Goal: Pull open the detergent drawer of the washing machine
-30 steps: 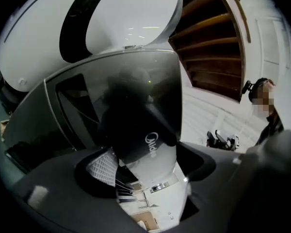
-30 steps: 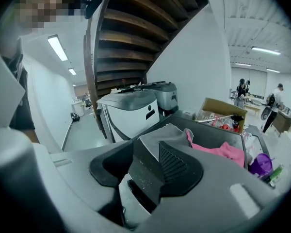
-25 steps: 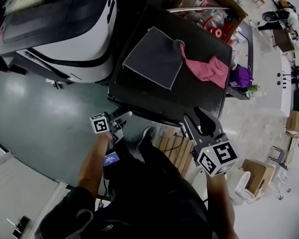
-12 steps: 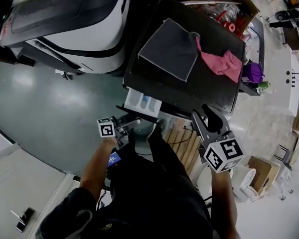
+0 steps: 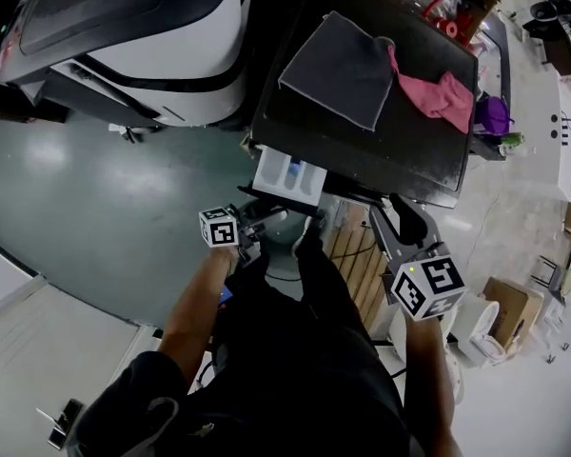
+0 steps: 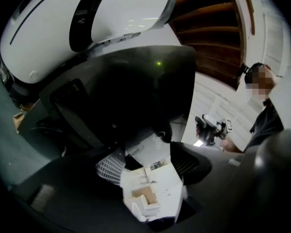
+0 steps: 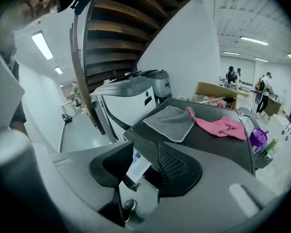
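— Drawer (image 5: 287,177)?
— Pulled out of washer (image 5: 400,155) front, between left tongs (image 5: 274,219); closing, not yet pressing.
— Right tongs (image 5: 400,219)?
— Parted wide, empty, near drawer.

L gripper (image 5: 269,220) closing on nothing; R gripper (image 5: 401,215) jaws apart.

Grey cloth (image 5: 341,69) spread flat, pink cloth (image 5: 444,95) crumpled beside it (touching one corner), purple container (image 5: 493,115), large white-and-black machine (image 5: 162,27).

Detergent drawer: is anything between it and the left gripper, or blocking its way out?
Nothing visible. The detergent drawer sits between the closing jaws of the left gripper, and only that gripper is before it.
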Motion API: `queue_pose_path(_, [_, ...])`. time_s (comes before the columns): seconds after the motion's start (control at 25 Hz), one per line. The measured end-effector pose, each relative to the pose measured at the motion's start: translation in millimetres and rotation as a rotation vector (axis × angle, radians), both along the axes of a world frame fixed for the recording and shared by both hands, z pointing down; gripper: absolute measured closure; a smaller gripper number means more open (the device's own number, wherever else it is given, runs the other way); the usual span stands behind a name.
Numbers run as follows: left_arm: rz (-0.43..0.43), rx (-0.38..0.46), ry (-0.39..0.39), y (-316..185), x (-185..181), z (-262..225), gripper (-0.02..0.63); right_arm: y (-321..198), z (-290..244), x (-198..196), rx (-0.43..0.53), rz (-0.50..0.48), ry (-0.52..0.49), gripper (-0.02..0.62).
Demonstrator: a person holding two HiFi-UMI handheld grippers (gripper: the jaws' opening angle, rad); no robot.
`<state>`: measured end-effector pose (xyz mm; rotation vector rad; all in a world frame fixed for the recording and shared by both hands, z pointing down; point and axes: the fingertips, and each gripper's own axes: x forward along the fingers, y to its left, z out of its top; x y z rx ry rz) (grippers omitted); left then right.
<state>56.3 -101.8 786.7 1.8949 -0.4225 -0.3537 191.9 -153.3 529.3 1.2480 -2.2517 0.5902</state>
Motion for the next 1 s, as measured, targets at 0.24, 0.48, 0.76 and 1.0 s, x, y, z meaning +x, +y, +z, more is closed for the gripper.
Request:
queue_pose_path(0.24, [-0.052, 0.101, -0.508, 4.7, -72.5, 31.2, 0.267, -1.7, -8.5, -10.9, 0.015, 0.003, -0.001, 0.443])
queue_pose_path(0.48, [0.096, 0.568, -0.849, -22.6, -90.5, -20.9, 0.374, -3.2, -10.5, -26.2, 0.013, -0.021, 0.001, 0.443])
queue_pose_path(0.76, [0.331, 0.658, -0.841, -20.2, -76.1, -36.9, 0.416, -4.4, -17.8, -36.3, 0.027, -0.023, 0.003, 0.443])
queue_pose_path(1.0, [0.523, 0.678, -0.867, 19.5, -79.9, -37.5, 0.444, -1.3, -26.6, -36.6, 0.046, -0.018, -0.009, 0.443])
